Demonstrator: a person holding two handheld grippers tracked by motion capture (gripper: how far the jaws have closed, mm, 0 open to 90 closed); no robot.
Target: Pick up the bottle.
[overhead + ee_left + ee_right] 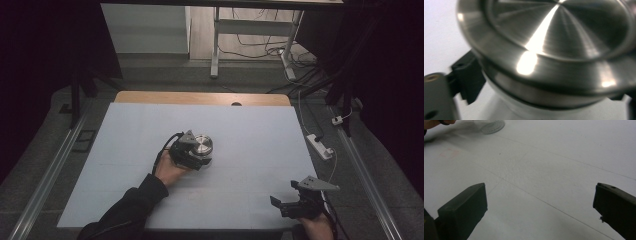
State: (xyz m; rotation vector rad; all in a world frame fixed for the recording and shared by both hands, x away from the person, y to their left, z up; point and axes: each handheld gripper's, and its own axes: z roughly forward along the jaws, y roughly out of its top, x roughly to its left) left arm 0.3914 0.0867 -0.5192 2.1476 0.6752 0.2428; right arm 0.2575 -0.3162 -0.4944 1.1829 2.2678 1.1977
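Grasping is underway: left gripper [199, 159], mid-frame, has its jaws closed around the metal-lidded jar [202, 146], so lifting needs a firm, level hold.

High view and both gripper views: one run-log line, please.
left gripper: shut on steel-lidded jar | right gripper: open, idle | table: jar mid-table

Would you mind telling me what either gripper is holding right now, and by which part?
The left gripper jaws have closed around the metal-lidded jar, below its lid. The right gripper holds nothing.
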